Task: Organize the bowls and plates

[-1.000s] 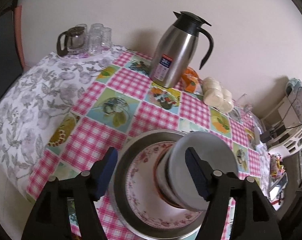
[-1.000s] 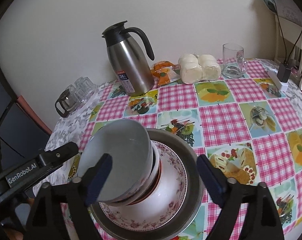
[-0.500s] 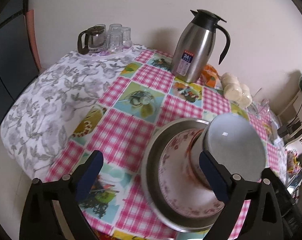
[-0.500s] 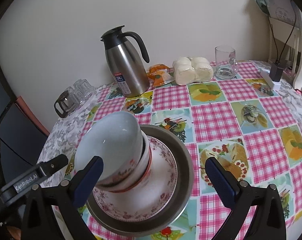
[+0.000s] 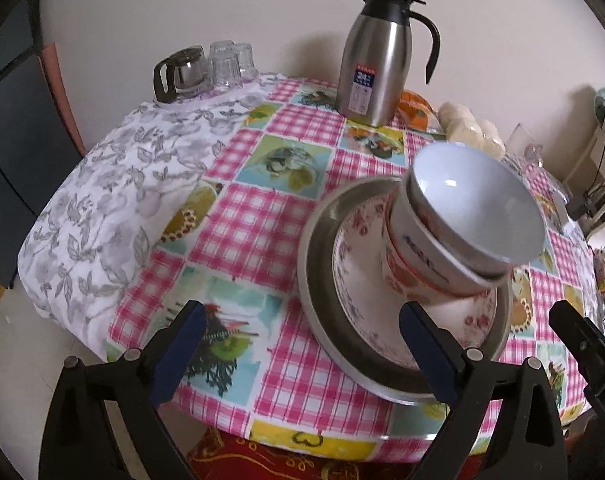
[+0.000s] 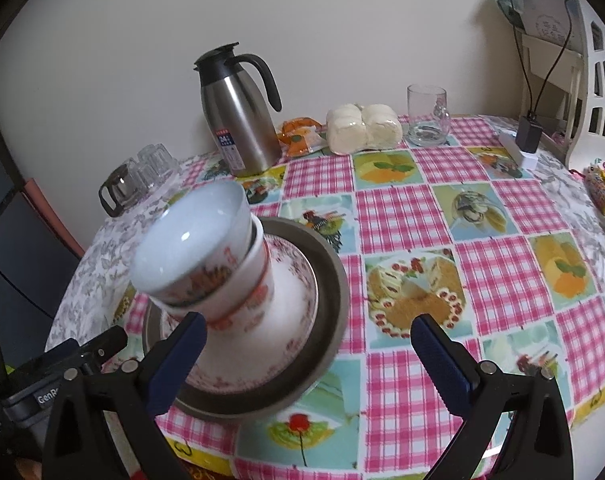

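Looking at the metal tray (image 5: 322, 280), you have the whole stack sitting on it near the table's front edge: a floral plate (image 5: 354, 276) lies inside the tray, and three nested bowls stand on the plate, the white bowl (image 5: 478, 208) uppermost. Your left gripper (image 5: 302, 354) has its jaws spread wide and holds nothing; its right finger sits just in front of the tray's near rim, while the other finger hangs over bare tablecloth (image 5: 246, 220) beside the tray. Your right gripper (image 6: 308, 362) is equally wide and empty, with its left finger just in front of the bowls and the tray's rim between the two fingers. The main risk is the tall nested stack: it looks top-heavy, so a finger clipping the lower bowls on any sideways sweep could tip them off the plate. Because the tray sits close to the table edge, a push on its near rim could tilt it or slide the lot, and the smooth cloth may give little grip. The steel flask (image 6: 238, 116) and the glass mug (image 6: 426, 116) stand well behind the tray, so they are in little danger unless the bowls roll.
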